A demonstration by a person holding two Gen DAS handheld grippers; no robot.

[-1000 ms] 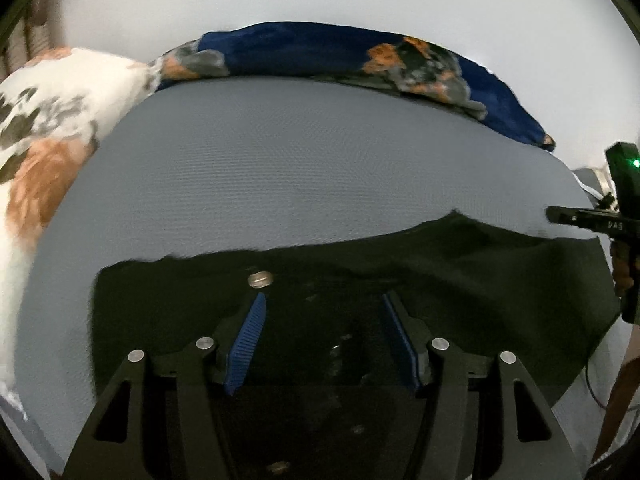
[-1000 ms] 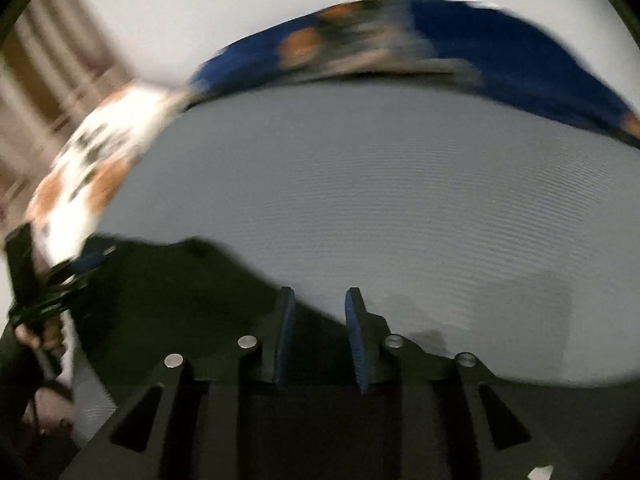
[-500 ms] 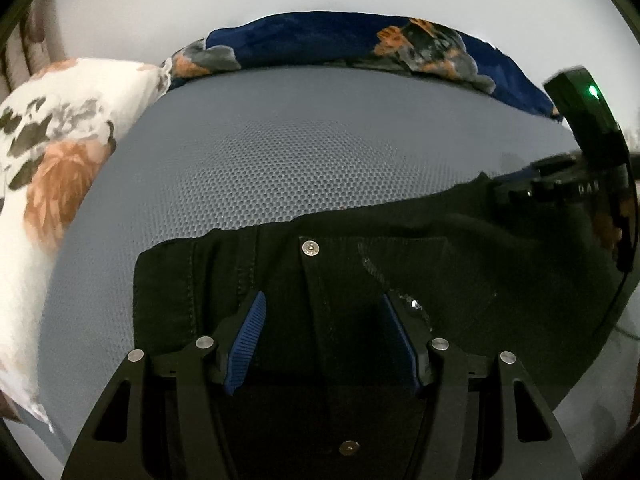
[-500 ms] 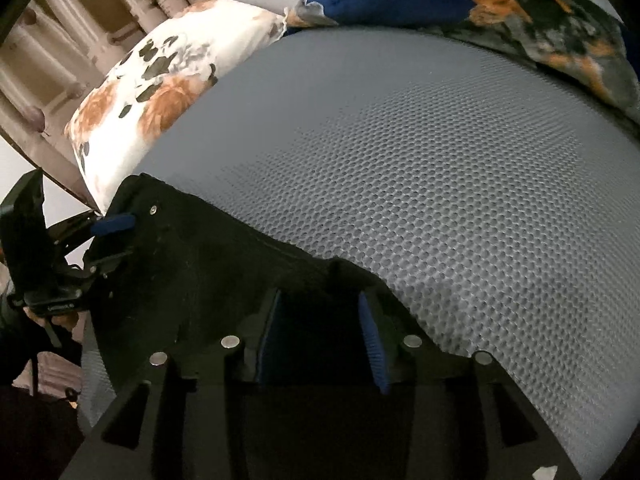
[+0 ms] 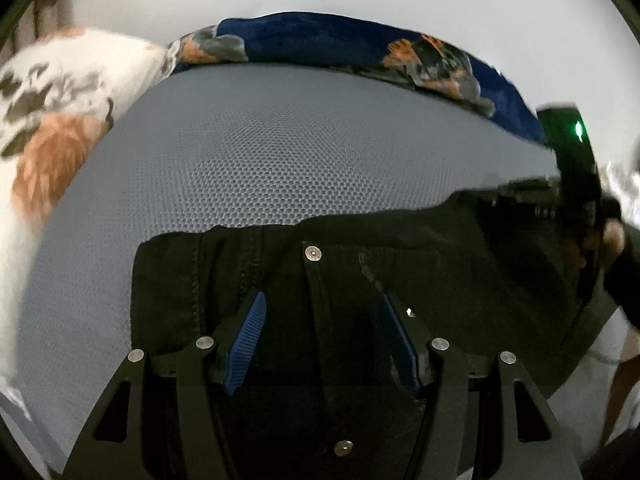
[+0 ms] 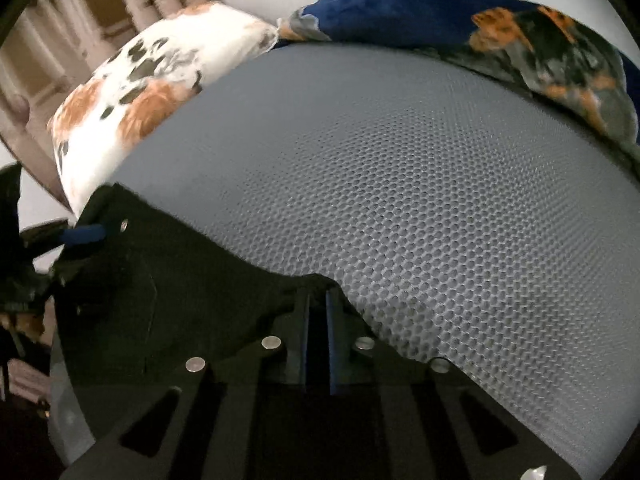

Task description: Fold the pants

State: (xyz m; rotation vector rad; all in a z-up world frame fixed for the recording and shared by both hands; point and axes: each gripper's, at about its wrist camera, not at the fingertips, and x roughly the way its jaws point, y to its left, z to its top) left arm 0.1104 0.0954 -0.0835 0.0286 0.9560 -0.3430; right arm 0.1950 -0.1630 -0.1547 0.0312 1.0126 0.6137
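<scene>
Nearest the viewer, black pants [image 5: 420, 264] lie spread across the near edge of a grey honeycomb-mesh mattress [image 5: 280, 152], waistband facing away, with a silver waist button [image 5: 312, 254] near the middle. The left gripper [image 5: 320, 320] hovers over the fly area, its blue-padded jaws standing about half open on either side of the front seam; they straddle the cloth and appear not to pinch it. To the right, the right gripper [image 6: 318, 312] has its jaws closed to a narrow slit at the pants' far edge, and dark cloth seems to be caught between the pads, though the dim light makes the exact hold hard to judge. Seen from the left camera, that gripper [image 5: 572, 184] sits at the right end of the waistband, held by a person's hand [image 5: 612, 236]. Further back, a white pillow [image 6: 152, 76] with orange and dark flowers rests at the far left, and a blue floral blanket [image 5: 340, 38] runs along the far edge. The likely risks: with only one side gripped, a lift would drag the pants crooked, and a thin pinch on black fabric could slip free mid-fold.
</scene>
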